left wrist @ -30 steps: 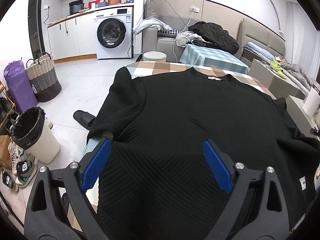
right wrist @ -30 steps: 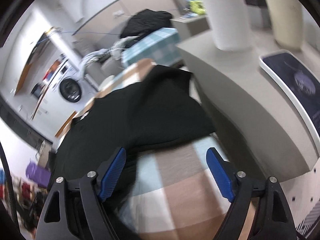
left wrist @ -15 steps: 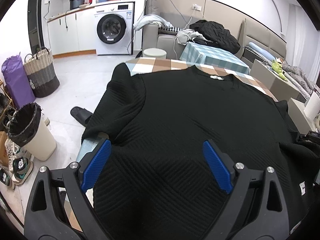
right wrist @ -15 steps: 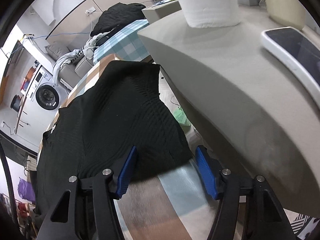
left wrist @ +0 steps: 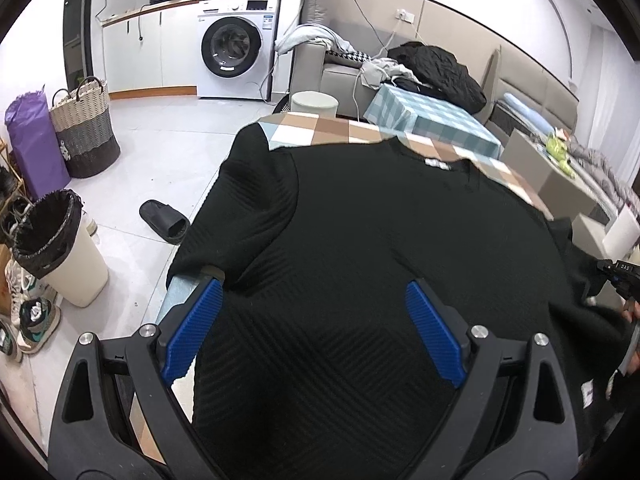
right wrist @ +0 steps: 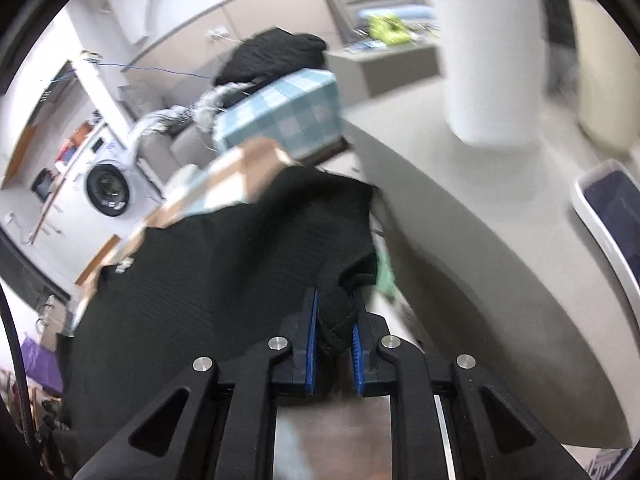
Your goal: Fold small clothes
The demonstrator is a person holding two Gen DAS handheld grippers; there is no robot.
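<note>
A black textured sweater (left wrist: 380, 240) lies spread flat on a table with a checked cloth (left wrist: 320, 130), collar at the far side. My left gripper (left wrist: 314, 328) hangs open just above the sweater's lower body, nothing pinched between its blue pads. In the right wrist view, the sweater's sleeve end (right wrist: 336, 320) is bunched between the blue pads of my right gripper (right wrist: 334, 332). Its jaws are closing and press on the cloth. The sleeve hangs near the table's right edge. Part of the right gripper's frame (left wrist: 618, 280) shows at the far right of the left wrist view.
A grey counter (right wrist: 480, 220) stands close along the table's right side, bearing a white paper roll (right wrist: 492, 64) and a dark flat tray (right wrist: 612, 216). Left of the table on the floor are a lined bin (left wrist: 60, 248), a black slipper (left wrist: 164, 222) and a woven basket (left wrist: 86, 128).
My right gripper moved forward onto the sleeve end and its jaws went from wide apart to pinched on the cloth. The left gripper barely moved and stays open.
</note>
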